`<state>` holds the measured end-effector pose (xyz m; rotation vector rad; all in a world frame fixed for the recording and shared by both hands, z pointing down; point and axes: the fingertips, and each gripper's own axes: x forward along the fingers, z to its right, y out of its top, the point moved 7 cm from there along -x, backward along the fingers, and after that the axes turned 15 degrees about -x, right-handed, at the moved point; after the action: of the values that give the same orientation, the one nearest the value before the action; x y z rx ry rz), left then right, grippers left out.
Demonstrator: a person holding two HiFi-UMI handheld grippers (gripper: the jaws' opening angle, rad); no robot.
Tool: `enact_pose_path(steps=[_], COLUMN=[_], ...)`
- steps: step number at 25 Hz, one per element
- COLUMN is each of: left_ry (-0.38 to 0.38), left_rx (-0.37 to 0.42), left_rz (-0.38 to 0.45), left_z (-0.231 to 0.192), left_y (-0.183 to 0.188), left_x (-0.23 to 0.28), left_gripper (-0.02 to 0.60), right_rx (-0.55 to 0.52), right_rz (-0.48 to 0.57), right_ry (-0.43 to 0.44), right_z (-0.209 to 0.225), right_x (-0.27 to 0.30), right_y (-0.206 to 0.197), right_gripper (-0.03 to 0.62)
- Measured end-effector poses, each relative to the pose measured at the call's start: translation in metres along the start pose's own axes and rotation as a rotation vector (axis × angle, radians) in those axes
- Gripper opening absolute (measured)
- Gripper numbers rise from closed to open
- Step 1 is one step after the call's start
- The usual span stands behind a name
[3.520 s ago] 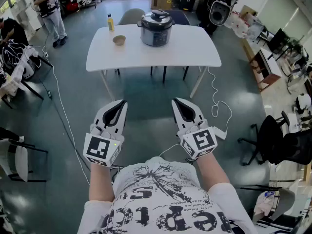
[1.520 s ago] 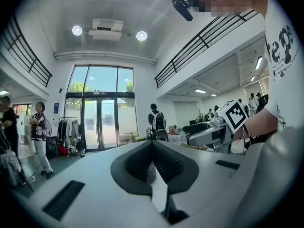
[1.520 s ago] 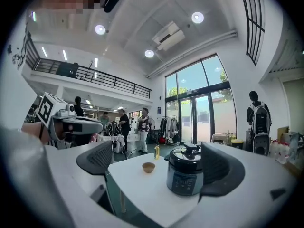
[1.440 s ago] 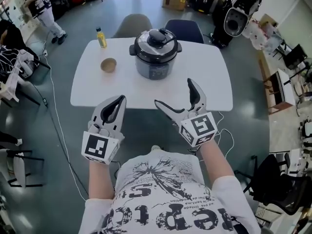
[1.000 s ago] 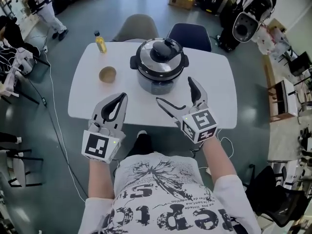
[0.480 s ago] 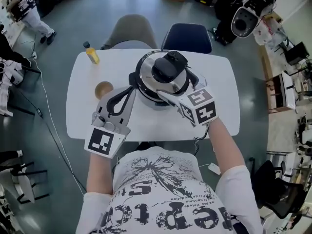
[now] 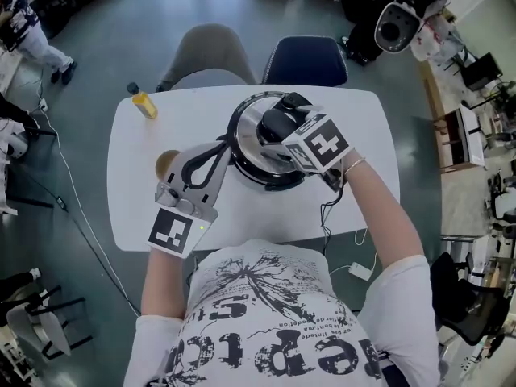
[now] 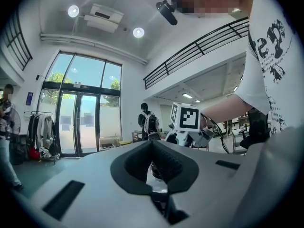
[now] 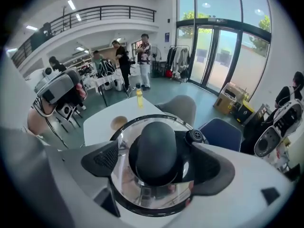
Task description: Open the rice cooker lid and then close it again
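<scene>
One table (image 7: 363,135) carries one rice cooker (image 7: 250,135), one bowl (image 7: 164,164) and one bottle (image 7: 143,103), with two chairs (image 7: 210,51) behind; a second ago short of it, my left hand-held gripper (image 7: 219,150), jaws together, is now beside the cooker and my right hand-held gripper (image 9: 156,164), wide but just closing slightly, straddles the lid knob (image 9: 154,144) ungripped.

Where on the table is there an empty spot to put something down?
The biggest bare patch is the right end of the table, between the cooker and the edge. A thinner strip runs along the back, between the bottle and the cooker. The left middle is crowded: the bowl and the left tongs sit close beside the cooker.
</scene>
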<state>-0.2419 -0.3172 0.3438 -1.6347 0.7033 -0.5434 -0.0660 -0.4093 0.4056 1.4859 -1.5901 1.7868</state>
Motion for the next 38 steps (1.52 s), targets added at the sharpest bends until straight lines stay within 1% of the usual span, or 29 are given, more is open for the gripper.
enact_pose_path(steps=[2, 4, 5, 6, 7, 9, 12, 14, 18, 23, 26, 31, 38], left_ry=[-0.013, -0.029, -0.037, -0.043, -0.047, -0.046, -0.031, -0.02, 0.007, 0.057, 0.092, 0.13, 0.147], left_rx=[0.007, 0.013, 0.015, 0.018, 0.021, 0.023, 0.009, 0.005, 0.015, 0.029, 0.028, 0.038, 0.076], left_rz=[0.002, 0.002, 0.001, 0.001, 0.0, 0.001, 0.004, 0.005, 0.009, 0.013, 0.019, 0.021, 0.021], left_z=[-0.002, -0.002, -0.001, -0.001, 0.0, -0.002, -0.007, -0.007, 0.001, 0.027, 0.031, 0.044, 0.088], left_y=[0.003, 0.003, 0.002, 0.002, 0.001, 0.002, 0.009, 0.012, 0.007, 0.007, 0.01, 0.014, 0.004], left_x=[0.009, 0.015, 0.017, 0.017, 0.016, 0.016, 0.024, 0.03, 0.033, 0.034, 0.028, 0.03, 0.043], left_gripper=[0.012, 0.012, 0.012, 0.012, 0.012, 0.012, 0.012, 0.012, 0.011, 0.012, 0.012, 0.012, 0.012], right_rx=[-0.012, -0.029, -0.044, -0.061, -0.072, -0.07, -0.045, -0.015, 0.008, -0.001, 0.003, 0.006, -0.014], right_rz=[-0.051, -0.097, -0.119, -0.139, -0.154, -0.17, -0.173, -0.163, -0.165, -0.168, -0.164, -0.127, -0.07], right_ry=[0.018, 0.014, 0.008, 0.003, 0.004, 0.029, 0.084, 0.099, 0.083, 0.089, 0.102, 0.117, 0.122], right_z=[0.008, 0.012, 0.013, 0.012, 0.01, 0.008, 0.019, 0.026, 0.024, 0.022, 0.022, 0.027, 0.031], right_x=[0.004, 0.007, 0.01, 0.013, 0.015, 0.019, 0.019, 0.018, 0.019, 0.008, 0.004, -0.009, -0.021], right_y=[0.003, 0.004, 0.004, 0.005, 0.005, 0.007, 0.009, 0.009, 0.003, -0.013, -0.016, -0.017, -0.033], right_gripper=[0.486, 0.441, 0.43, 0.411, 0.371, 0.327, 0.318, 0.301, 0.295, 0.295, 0.293, 0.293, 0.291])
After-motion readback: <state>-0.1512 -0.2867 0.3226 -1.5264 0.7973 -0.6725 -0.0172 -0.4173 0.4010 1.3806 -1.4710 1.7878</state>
